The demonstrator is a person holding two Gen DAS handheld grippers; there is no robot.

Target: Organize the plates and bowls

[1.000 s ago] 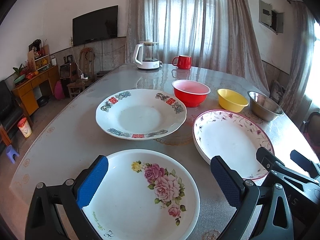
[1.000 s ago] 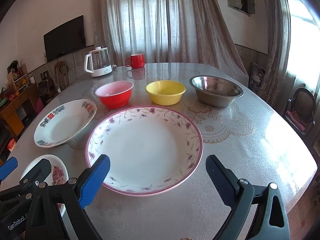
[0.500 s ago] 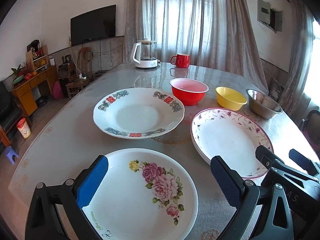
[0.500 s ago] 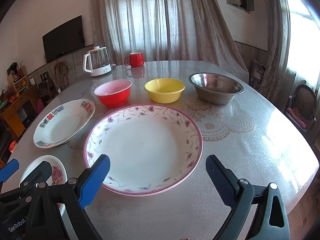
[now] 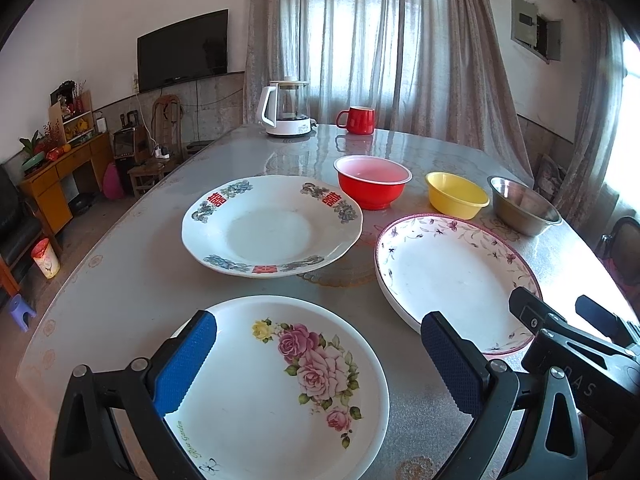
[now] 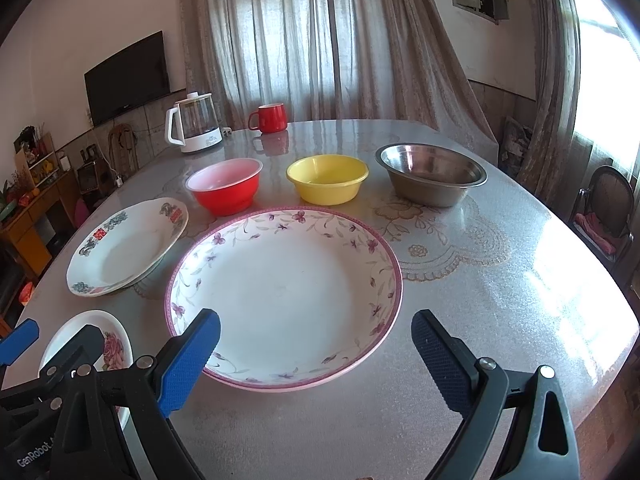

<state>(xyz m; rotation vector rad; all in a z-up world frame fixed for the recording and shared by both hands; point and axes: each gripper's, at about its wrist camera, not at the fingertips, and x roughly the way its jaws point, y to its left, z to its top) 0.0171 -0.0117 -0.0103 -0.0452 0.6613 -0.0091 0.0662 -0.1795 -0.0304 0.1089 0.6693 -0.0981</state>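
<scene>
With both sets of jaws wide apart and empty, nothing's stacked yet: rose plate (image 5: 276, 384), red-print plate (image 5: 272, 226), floral plate (image 6: 284, 296) and three bowls (image 6: 328, 178) all sit separately on the table (image 6: 500, 300).

A home living-dining room is shown. A wall-mounted TV (image 5: 183, 50), curtained window (image 5: 360, 40) and wooden sideboard (image 5: 60, 176) are seen far left; a kettle (image 5: 286, 110) and mug (image 5: 358, 120) are set on the dining table (image 6: 480, 280).

Black tongs (image 5: 318, 360), blue pads (image 5: 185, 362)
</scene>
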